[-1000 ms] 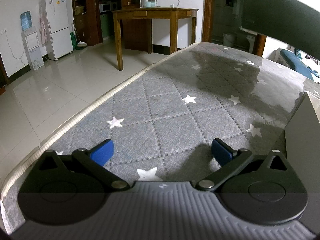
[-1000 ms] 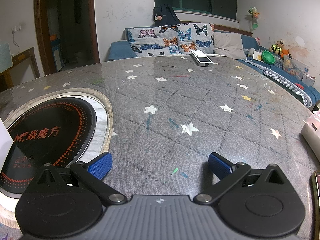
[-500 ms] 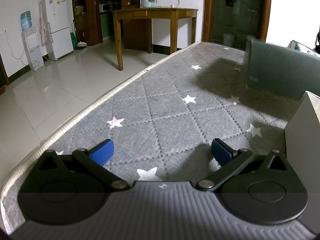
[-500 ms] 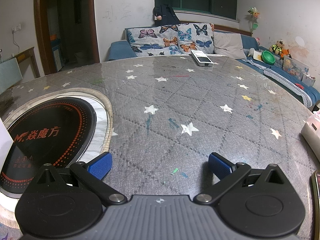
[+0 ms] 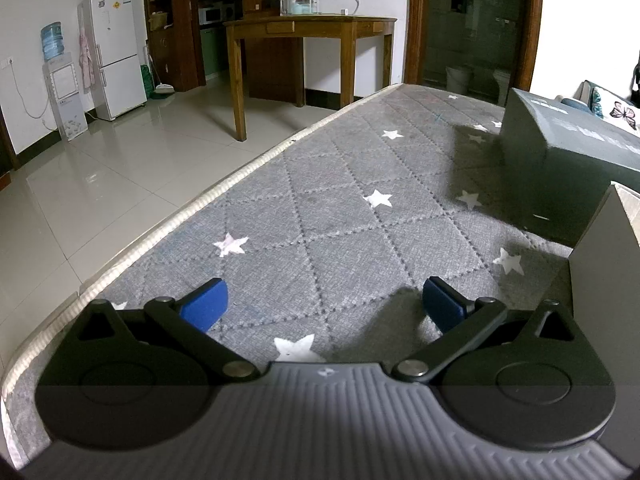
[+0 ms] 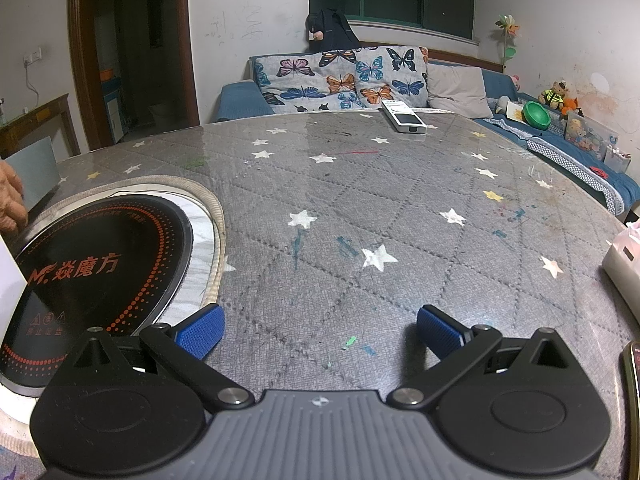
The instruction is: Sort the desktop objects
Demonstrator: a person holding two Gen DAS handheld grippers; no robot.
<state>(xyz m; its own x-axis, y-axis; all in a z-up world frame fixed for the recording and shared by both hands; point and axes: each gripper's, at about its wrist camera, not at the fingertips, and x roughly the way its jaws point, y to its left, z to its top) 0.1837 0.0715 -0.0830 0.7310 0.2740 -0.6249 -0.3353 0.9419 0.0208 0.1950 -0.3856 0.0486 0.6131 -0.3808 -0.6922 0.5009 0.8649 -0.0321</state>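
Holding my left tool (image 5: 324, 304) and right tool (image 6: 318, 330) released above the starred worktop (image 6: 360, 208); possibly a grey box (image 5: 560, 152) sits ahead.

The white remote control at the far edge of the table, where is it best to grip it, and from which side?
Grip the white remote control across its narrow width, near the middle, coming from above with the right gripper, now open. It lies flat and long, so the two long edges probably suit the fingers best.

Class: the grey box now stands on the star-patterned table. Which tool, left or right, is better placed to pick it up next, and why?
Probably the left. The grey box stands ahead and to the right of the open left tool. From the right tool, also open, only a sliver of it shows beyond the induction cooker, beside a hand.
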